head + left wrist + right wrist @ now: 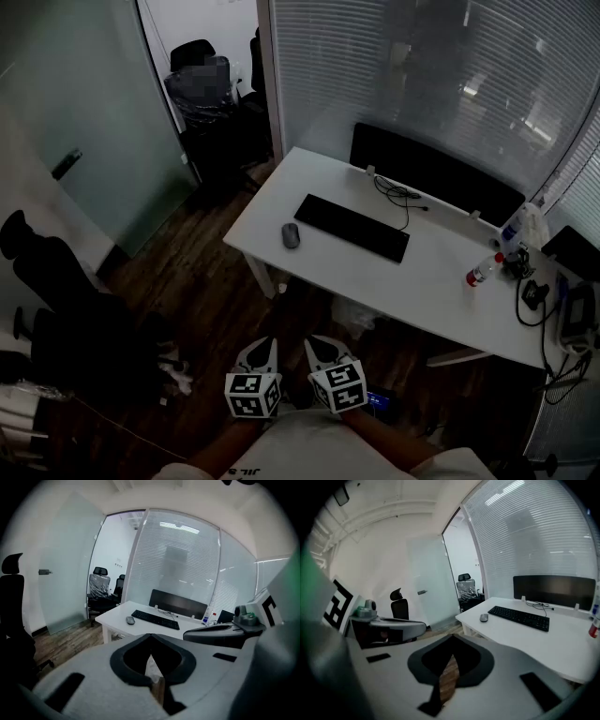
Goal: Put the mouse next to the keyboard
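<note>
Both grippers hang low and close to the person's body, well short of the desk (441,281), so the task is at its opening step: the approach has not yet reached the things. In the left gripper view, the left gripper (265,349) has its fingers (93,667) shut tip to tip with nothing between them. The right gripper (322,345) is the same, its fingers (511,658) pressed together and empty. Each points somewhat downward, toward the floor in front of the desk.

From the grippers, the desk lies between 12 and 2 o'clock. The mouse (291,235) sits on it near the left corner, at about 9 o'clock from the keyboard (352,228), just off its left end with a small gap. A bottle (483,270) stands well apart at the keyboard's 3 o'clock.

As I judge it, the next move calls for stepping forward, raising one gripper toward 12 o'clock, and opening its fingers wide enough to straddle the mouse before closing on its sides. The mouse is low and rounded, so the fingers would need to come down close to the desk to get a hold.
</note>
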### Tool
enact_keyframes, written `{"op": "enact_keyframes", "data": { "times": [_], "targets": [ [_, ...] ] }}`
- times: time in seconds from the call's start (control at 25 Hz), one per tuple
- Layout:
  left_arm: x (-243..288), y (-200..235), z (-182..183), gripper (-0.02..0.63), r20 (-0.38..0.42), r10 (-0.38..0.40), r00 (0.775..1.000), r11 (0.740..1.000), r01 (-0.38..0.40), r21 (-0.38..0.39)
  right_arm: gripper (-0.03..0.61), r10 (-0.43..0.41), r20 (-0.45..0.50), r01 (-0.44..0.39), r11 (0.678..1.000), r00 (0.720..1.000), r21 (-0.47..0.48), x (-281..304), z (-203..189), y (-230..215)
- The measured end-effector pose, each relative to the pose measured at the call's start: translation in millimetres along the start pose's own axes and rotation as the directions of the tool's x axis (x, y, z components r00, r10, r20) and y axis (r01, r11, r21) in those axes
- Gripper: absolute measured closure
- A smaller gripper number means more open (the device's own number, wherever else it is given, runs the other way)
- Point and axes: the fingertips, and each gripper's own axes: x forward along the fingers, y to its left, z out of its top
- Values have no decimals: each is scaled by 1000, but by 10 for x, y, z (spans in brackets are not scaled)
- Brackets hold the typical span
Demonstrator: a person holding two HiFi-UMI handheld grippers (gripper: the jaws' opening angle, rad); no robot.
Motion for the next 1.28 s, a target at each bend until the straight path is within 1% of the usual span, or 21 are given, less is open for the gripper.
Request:
{"op": "enact_keyframes", "data": {
  "times": [0.12, 0.24, 0.44, 0.64, 0.8, 0.92, 1.04, 1.28],
  "targets": [
    [41, -57, 0, 612, 13, 20, 1000, 1000, -19, -10, 574, -3, 15, 2, 1000, 1000, 11, -35, 22, -116],
    [84, -85, -4, 612, 16, 31, 999, 999, -31, -18, 575, 8, -1, -8, 1000, 1000, 19, -22, -31, -199],
    [211, 46, 50, 612, 17, 45, 999, 999, -45, -31, 574, 7, -14, -6, 1000, 1000, 16, 130, -6, -278],
    [537, 331, 240, 612, 15, 23, 1000, 999, -22, -35, 574, -20, -21, 20, 1000, 1000, 21, 488, 175, -374],
    [872, 596, 517, 612, 17, -9, 1000, 1000, 9, -9, 575, -53, -14, 54, 998, 998, 39, 851, 407, -522],
    [1113, 896, 740, 612, 18, -16, 1000, 1000, 15, 3, 575, -69, -6, 69, 997, 998, 40, 1182, 626, -567],
    [1317, 1144, 894, 612, 7, -31, 999, 999, 31, 14, 574, -83, -5, 83, 995, 997, 46, 1493, 787, -584],
    [1634, 1464, 1159, 612, -12, -90, 996, 995, 90, 47, 574, -136, -8, 136, 988, 991, 71, 1961, 1056, -660]
  ]
}}
